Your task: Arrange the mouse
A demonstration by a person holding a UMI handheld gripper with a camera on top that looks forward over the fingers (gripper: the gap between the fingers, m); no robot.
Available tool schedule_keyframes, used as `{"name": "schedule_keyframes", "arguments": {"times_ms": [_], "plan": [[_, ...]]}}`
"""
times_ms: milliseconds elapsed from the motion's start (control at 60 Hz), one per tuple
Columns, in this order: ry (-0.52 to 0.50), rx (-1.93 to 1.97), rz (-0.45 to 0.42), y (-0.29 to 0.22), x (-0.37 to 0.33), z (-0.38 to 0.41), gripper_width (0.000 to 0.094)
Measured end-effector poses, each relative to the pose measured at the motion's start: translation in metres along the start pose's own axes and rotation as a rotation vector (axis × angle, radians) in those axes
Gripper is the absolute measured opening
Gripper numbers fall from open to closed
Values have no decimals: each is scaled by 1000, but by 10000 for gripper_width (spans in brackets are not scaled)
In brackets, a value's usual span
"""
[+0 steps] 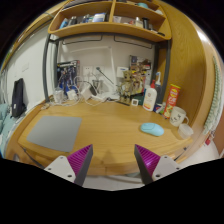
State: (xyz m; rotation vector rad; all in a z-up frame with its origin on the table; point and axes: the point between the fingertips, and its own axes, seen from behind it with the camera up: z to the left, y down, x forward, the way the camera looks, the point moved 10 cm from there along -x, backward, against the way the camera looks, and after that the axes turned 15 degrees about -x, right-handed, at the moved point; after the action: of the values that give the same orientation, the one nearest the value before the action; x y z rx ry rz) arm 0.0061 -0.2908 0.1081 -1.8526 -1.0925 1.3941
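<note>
A home study: wooden desk (105, 125) beneath a cluttered wall shelf (110, 25).

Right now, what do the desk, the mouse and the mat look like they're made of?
The desk looks like wood or wood laminate: warm tan, faint sheen. The mouse seems smooth plastic, pale blue and rounded. The mat looks like matte grey fabric or rubber, flat and dull. The gripper is open above the desk edge, holding nothing.

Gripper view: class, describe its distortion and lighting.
Gripper view: fisheye lens bends the wooden desk edge and shelf into curves; lighting is warm and dim; the light-blue mouse reads clearly beyond the open gripper, right of the grey mouse pad.
</note>
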Motion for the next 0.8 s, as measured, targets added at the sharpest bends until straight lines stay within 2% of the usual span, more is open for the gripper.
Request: {"name": "schedule_keyframes", "arguments": {"times_ms": [117,133,183,433,800], "plan": [[29,-6,32,18,7,-40,840],[30,-8,32,13,4,-24,839],[34,-21,47,31,14,-67,838],[24,-81,97,64,53,-147,833],[-106,-41,100,52,146,-201,835]]}}
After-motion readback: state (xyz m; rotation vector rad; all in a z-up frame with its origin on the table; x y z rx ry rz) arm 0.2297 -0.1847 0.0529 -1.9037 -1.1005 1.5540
